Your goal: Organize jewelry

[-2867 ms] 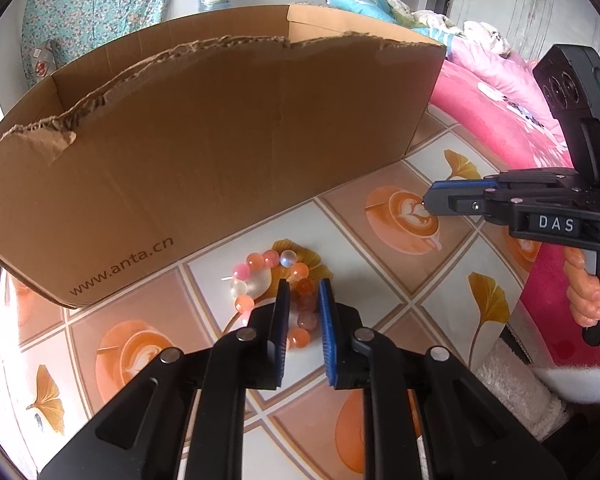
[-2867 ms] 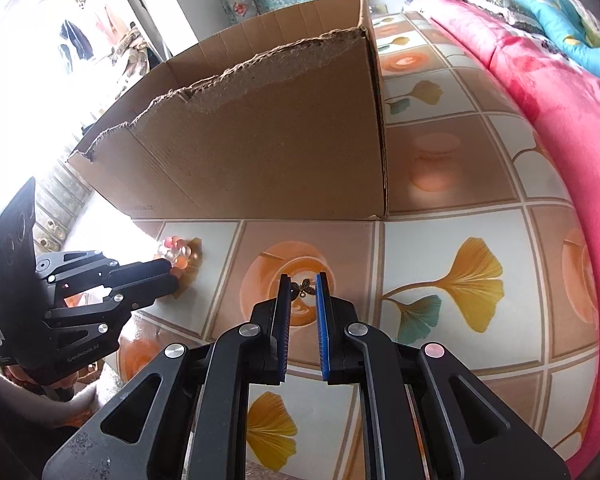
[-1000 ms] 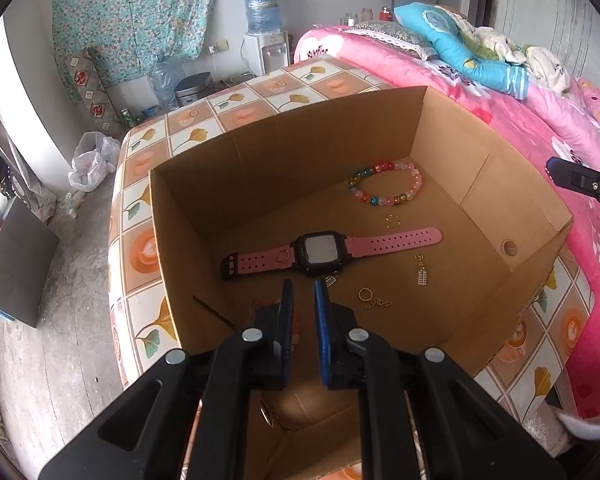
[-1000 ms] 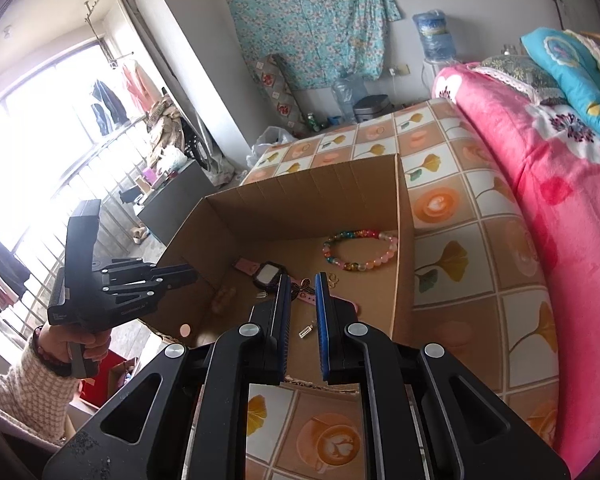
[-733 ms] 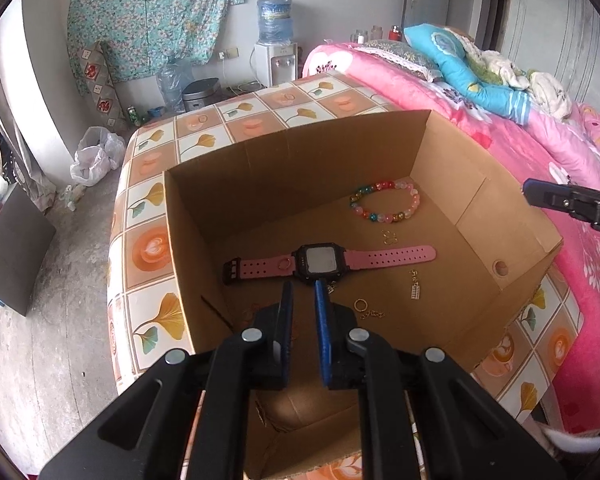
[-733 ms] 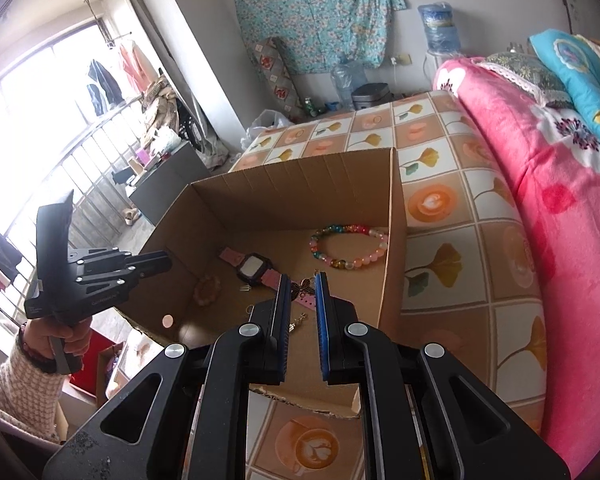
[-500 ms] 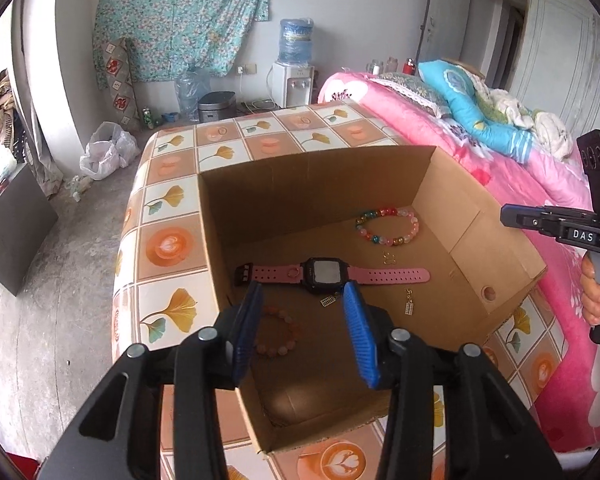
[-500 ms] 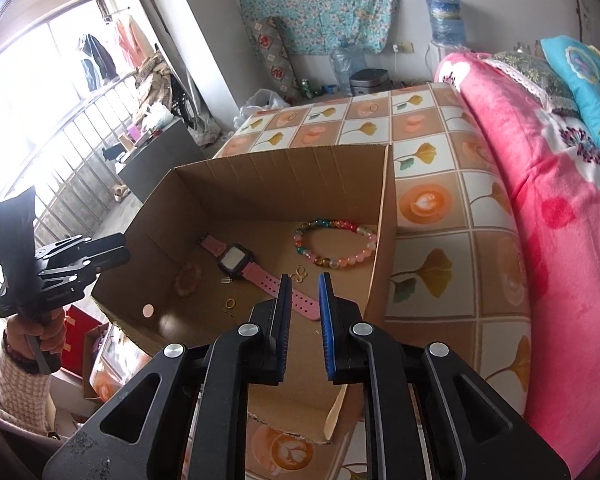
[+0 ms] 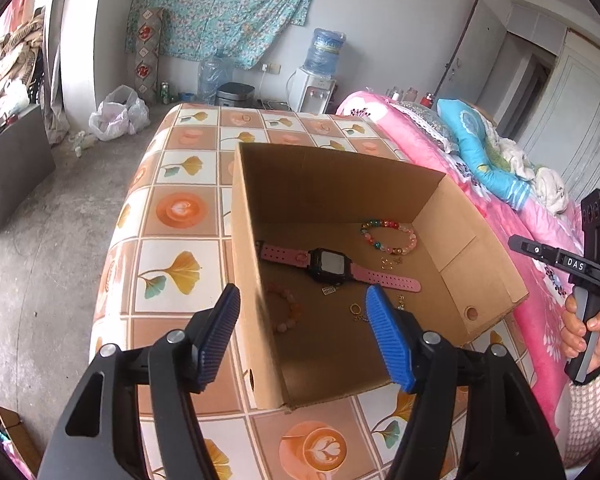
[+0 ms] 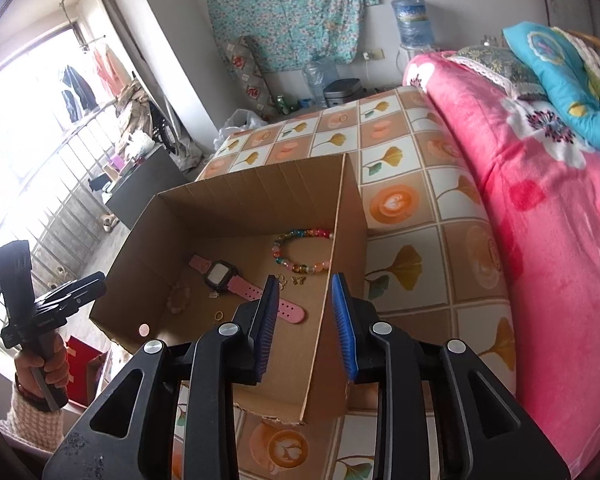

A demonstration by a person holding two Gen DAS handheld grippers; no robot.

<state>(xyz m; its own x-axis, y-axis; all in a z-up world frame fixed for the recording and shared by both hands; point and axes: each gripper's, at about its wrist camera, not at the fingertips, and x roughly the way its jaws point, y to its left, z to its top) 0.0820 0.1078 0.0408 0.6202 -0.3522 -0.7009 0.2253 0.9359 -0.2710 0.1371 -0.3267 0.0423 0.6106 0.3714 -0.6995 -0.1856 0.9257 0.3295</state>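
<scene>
Both my grippers hang over the cardboard box w/ jaws just opened, nothing between. Left gripper nearer the orange bead bracelet — just ahead, below; right gripper straddles the wall.

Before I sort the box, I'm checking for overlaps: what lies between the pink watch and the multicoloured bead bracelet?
In both wrist views, only small gold charms lie between the pink watch and multicoloured bead bracelet.

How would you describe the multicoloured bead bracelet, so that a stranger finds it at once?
Look inside the open cardboard box on the tiled tablecloth. The multicoloured bead bracelet lies on its floor toward the far wall, beyond the pink-strapped watch. Unlike the pale orange bead bracelet nearer the camera, it mixes green, red and pink beads.
</scene>
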